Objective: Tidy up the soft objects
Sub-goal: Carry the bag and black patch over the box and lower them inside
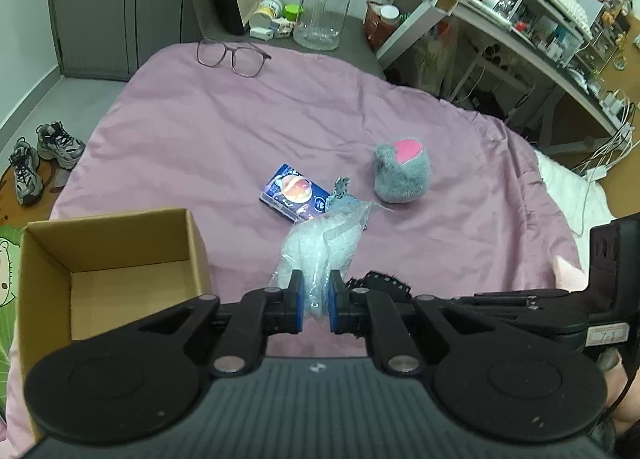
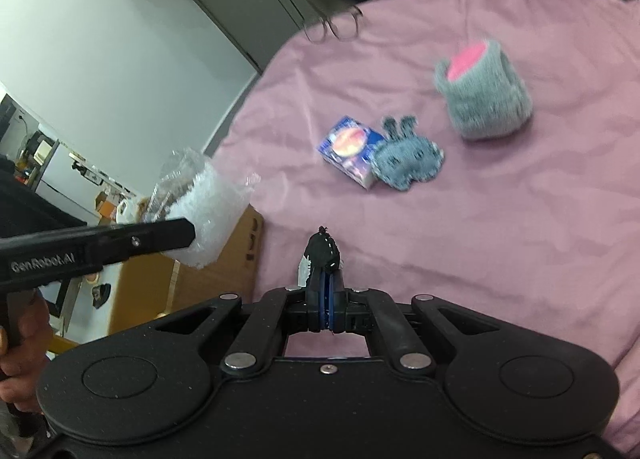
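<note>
While my left hand-held gripper (image 1: 316, 301) pinches a clear bubble-wrap bag (image 1: 320, 247) between its blue pads, jaws narrow on the plastic, the left wrist view looks over a bed with a pink blanket (image 1: 200, 147). Open cardboard box (image 1: 116, 259) sits at lower left, just beside the gripper, nothing visible inside. Past the bag: small blue printed box (image 1: 294, 193), touching it a blue-grey knitted piece (image 1: 340, 195) partly hidden behind the bag. Grey fluffy plush with pink patch (image 1: 402, 173) lies right of those, apart. Glasses (image 1: 232, 55) at the far edge of the blanket, big clear jar (image 1: 324, 9) beyond. Sneakers (image 1: 40, 159) on the floor at left, cluttered shelves (image 1: 520, 7) at right. My right hand-held gripper shows at the right edge, a black fabric item (image 1: 380, 283) at its tip.

Right wrist view: right hand-held gripper (image 2: 325, 301) clamped tight on the black fabric item (image 2: 322, 253), which sticks up from the pads. Left gripper's finger (image 2: 160, 237) comes in from the left, carrying the bubble-wrap bag (image 2: 208, 207) over the cardboard box (image 2: 224, 259) edge; my hand (image 2: 20, 359) on its handle. On the blanket (image 2: 480, 239), blue box (image 2: 348, 147) touching the knitted piece (image 2: 408, 159), plush (image 2: 484, 95) further right, blurred. Glasses (image 2: 334, 25) near the far edge. Nothing blocks the way between gripper and plush.
</note>
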Demonstrator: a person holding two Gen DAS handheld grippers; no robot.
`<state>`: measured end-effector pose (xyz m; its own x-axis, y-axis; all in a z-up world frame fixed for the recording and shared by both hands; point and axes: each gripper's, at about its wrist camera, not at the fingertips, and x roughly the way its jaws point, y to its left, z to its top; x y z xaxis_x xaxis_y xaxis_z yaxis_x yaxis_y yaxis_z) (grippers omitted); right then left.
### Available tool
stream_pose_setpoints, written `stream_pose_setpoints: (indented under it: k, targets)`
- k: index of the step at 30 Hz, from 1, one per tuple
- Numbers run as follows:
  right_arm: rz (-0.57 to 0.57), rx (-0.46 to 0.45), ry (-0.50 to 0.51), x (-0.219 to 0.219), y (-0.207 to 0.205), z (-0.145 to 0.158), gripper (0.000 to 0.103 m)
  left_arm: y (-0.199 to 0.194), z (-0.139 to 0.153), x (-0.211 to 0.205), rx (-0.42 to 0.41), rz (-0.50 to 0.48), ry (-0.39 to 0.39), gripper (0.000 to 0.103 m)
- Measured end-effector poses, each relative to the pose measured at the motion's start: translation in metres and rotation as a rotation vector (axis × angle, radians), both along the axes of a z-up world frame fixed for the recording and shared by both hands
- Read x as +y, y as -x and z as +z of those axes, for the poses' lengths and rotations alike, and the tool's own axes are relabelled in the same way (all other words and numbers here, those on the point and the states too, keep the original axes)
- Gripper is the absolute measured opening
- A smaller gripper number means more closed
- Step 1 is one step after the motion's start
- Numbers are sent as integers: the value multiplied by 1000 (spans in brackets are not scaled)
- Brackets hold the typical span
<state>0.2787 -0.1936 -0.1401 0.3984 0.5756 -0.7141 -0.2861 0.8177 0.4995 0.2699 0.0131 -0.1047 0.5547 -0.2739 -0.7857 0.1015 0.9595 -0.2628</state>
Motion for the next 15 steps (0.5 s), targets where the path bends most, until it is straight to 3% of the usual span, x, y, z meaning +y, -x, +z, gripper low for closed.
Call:
stream_pose_setpoints:
  k: [15]
  targets:
    - [18,-140,-15,44,24,62,2,48,41,52,-120,66,31,10]
